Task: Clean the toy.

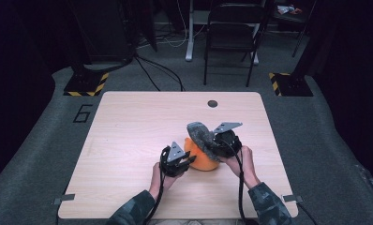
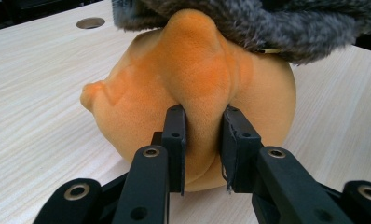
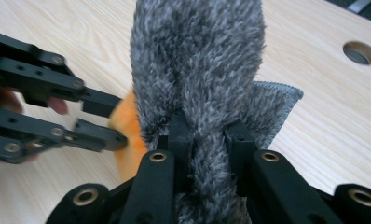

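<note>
An orange plush piece (image 1: 204, 159) (image 2: 193, 88) lies on the wooden table (image 1: 128, 136), partly under a grey furry cloth (image 1: 202, 137) (image 3: 197, 65). My left gripper (image 1: 190, 160) (image 2: 203, 140) is shut on a raised fold of the orange plush. My right gripper (image 1: 216, 141) (image 3: 208, 140) is shut on the grey furry cloth, holding it over the orange plush. In the right gripper view the left gripper (image 3: 118, 123) reaches in from the left and touches the orange plush (image 3: 127, 140).
A round cable hole (image 1: 212, 103) (image 2: 90, 22) (image 3: 360, 52) sits near the table's far edge. A black folding chair (image 1: 231, 37) and a desk leg stand beyond the table on the grey carpet, with cables trailing on the floor.
</note>
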`<state>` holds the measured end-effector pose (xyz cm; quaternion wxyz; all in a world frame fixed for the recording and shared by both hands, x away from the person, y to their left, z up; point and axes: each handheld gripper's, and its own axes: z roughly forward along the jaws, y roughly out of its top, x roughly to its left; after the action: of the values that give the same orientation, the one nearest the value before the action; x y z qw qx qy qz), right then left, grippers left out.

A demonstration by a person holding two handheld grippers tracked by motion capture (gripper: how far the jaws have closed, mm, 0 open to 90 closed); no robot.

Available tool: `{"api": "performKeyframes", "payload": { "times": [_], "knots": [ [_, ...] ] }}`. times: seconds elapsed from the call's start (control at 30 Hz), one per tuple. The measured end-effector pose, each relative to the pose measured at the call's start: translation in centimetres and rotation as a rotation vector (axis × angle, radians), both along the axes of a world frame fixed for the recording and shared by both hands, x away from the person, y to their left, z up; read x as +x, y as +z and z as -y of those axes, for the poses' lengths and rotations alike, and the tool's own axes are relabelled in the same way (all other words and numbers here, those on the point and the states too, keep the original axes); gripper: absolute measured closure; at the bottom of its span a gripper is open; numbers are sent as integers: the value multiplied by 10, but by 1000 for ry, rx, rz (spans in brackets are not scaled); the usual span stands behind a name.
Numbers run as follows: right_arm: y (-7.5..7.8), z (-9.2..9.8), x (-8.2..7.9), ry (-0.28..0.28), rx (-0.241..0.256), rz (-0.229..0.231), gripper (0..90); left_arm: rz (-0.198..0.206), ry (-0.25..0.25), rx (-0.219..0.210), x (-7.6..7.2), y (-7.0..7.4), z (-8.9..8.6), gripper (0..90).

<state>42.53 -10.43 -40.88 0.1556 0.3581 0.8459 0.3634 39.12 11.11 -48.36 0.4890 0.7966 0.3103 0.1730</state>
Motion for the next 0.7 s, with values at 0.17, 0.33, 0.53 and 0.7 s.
{"api": "performKeyframes", "payload": {
  "times": [0.17, 0.33, 0.53, 0.7],
  "knots": [
    [-5, 10, 5, -12, -11, -19, 765, 12, -2, 11, -1, 0, 1, 731],
    [-11, 17, 11, -44, -14, -49, 765, 1, -10, 11, 0, 0, -1, 729],
    [-19, 27, 15, -80, -26, -75, 765, 5, -11, 16, -1, 0, 0, 724],
    [-35, 41, 24, -135, -62, -124, 766, -2, -11, 8, 0, -1, -2, 721]
  ]
}}
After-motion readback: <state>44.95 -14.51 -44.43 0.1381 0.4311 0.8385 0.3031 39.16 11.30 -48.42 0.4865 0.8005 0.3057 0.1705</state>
